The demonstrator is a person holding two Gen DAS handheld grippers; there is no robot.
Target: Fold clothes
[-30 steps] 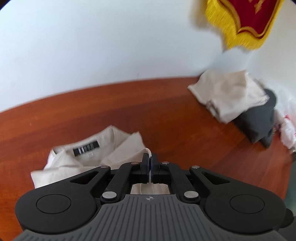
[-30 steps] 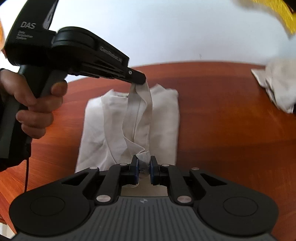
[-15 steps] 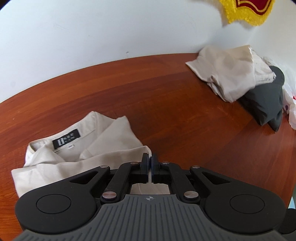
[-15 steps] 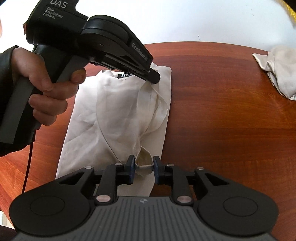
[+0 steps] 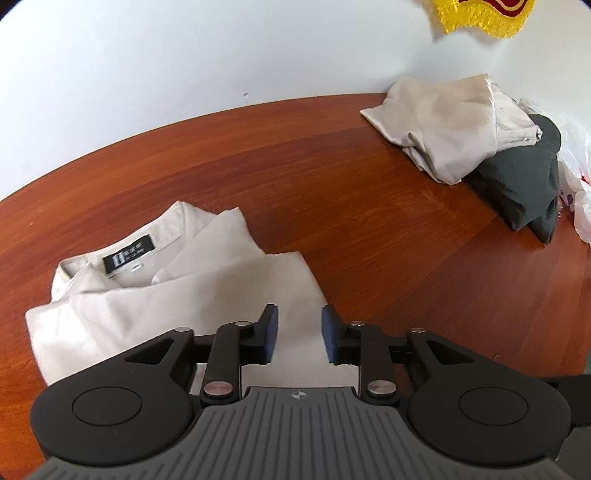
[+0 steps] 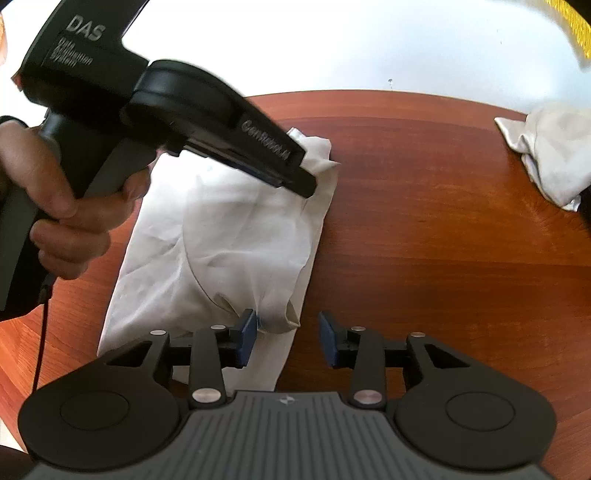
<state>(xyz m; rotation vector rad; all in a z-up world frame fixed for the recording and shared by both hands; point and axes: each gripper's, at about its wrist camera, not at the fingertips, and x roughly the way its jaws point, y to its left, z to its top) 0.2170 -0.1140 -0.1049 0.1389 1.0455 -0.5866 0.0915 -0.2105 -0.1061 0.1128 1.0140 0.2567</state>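
A cream shirt (image 5: pixel 155 295) with a black collar label lies partly folded on the wooden table (image 5: pixel 369 206). In the left wrist view my left gripper (image 5: pixel 299 332) hovers over the shirt's right edge, its jaws opening, with cloth lying flat beneath them and none pinched. In the right wrist view the same shirt (image 6: pixel 229 236) stretches away from me. My right gripper (image 6: pixel 288 336) is at its near corner, jaws opening; a fold of cloth touches the left pad (image 6: pixel 247 332) only. The left gripper (image 6: pixel 295 173), held by a hand (image 6: pixel 62 195), reaches over the shirt's far right corner.
A heap of clothes sits at the table's far right: a cream garment (image 5: pixel 443 125) on a dark grey one (image 5: pixel 524 184), with a white plastic bag (image 5: pixel 580 192) beside it. A red pennant with yellow fringe (image 5: pixel 480 18) hangs on the white wall.
Both grippers have gone from shut on shirt fabric to open, letting it go. The raised strip of cloth held by the left gripper now lies flat on the shirt; that gripper came lower.
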